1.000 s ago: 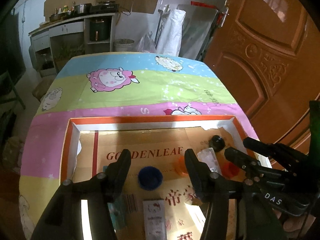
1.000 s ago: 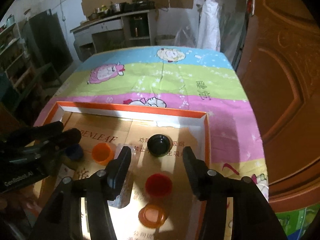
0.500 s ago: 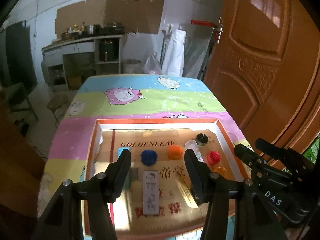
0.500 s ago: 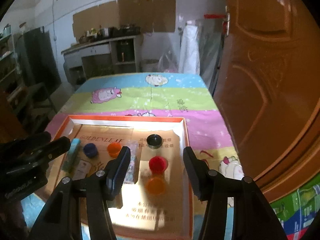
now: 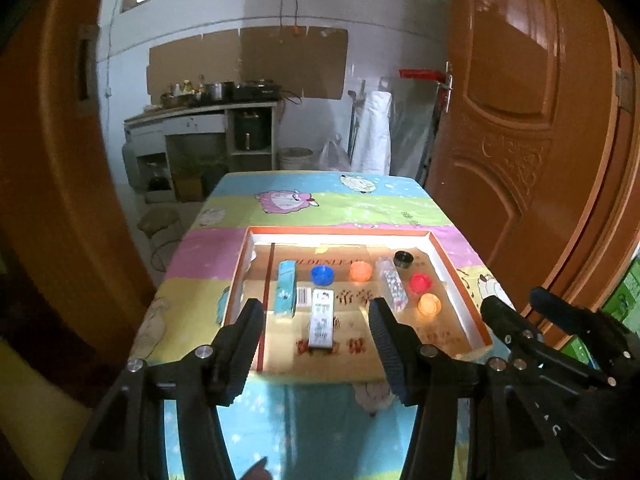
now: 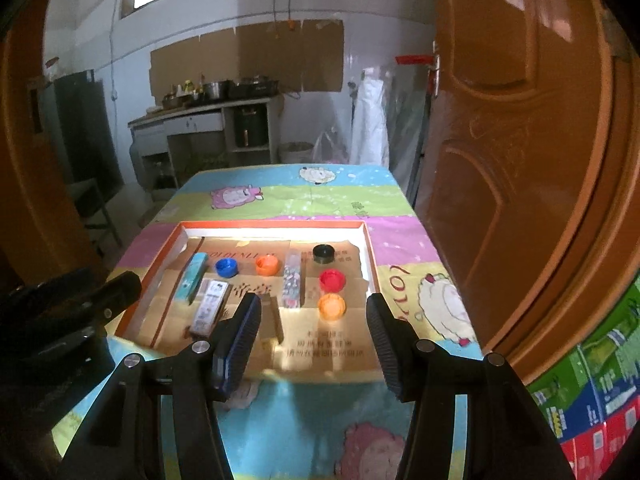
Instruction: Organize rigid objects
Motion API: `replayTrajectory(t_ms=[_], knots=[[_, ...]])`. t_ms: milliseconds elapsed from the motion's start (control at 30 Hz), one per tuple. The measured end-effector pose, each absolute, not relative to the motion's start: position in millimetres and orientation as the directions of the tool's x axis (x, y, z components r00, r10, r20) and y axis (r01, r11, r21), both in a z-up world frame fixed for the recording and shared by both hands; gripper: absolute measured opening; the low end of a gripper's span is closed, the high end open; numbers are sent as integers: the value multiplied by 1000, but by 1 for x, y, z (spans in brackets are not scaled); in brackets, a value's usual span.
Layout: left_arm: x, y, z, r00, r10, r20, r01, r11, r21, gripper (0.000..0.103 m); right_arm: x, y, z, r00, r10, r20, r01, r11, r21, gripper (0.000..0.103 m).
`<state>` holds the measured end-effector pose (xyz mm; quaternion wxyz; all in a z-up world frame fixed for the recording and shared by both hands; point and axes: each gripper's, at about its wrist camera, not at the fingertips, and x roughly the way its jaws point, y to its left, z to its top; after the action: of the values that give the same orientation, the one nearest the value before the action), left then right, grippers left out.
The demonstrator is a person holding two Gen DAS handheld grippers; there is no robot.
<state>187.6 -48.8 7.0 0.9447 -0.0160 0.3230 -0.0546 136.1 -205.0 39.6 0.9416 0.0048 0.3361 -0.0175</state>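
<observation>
Left gripper [image 5: 316, 334] and right gripper [image 6: 312, 330]: both spread wide, nothing between fingers, hanging above near table edge, short of tray [image 5: 460, 268]. Likely stand-off pose, sorting apparently finished. Tray contents grouped: teal box [image 5: 286, 288] and white box [image 5: 322, 322] left; blue cap [image 5: 322, 275], orange cap [image 5: 361, 271] mid-row; clear tube [image 5: 392, 283] lengthwise; black cap [image 5: 404, 258], red cap [image 5: 420, 282], second orange cap [image 5: 429, 305] in column right.

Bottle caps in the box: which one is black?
The black cap in the far right corner of the box. The others are blue, red and two orange.
</observation>
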Motion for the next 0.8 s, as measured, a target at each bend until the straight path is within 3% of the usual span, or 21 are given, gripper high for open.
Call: replayTrajectory(t_ms=[200,800], knots=[[145,-48,8,805,-46,-592,37,999,-27,54,89,-200,51,789,-41,-613,55,998,5,57],[71,-33,8,825,-53,-562,40,999,-35,53,9,-177,50,801,-16,-598,22,1000,2,57]])
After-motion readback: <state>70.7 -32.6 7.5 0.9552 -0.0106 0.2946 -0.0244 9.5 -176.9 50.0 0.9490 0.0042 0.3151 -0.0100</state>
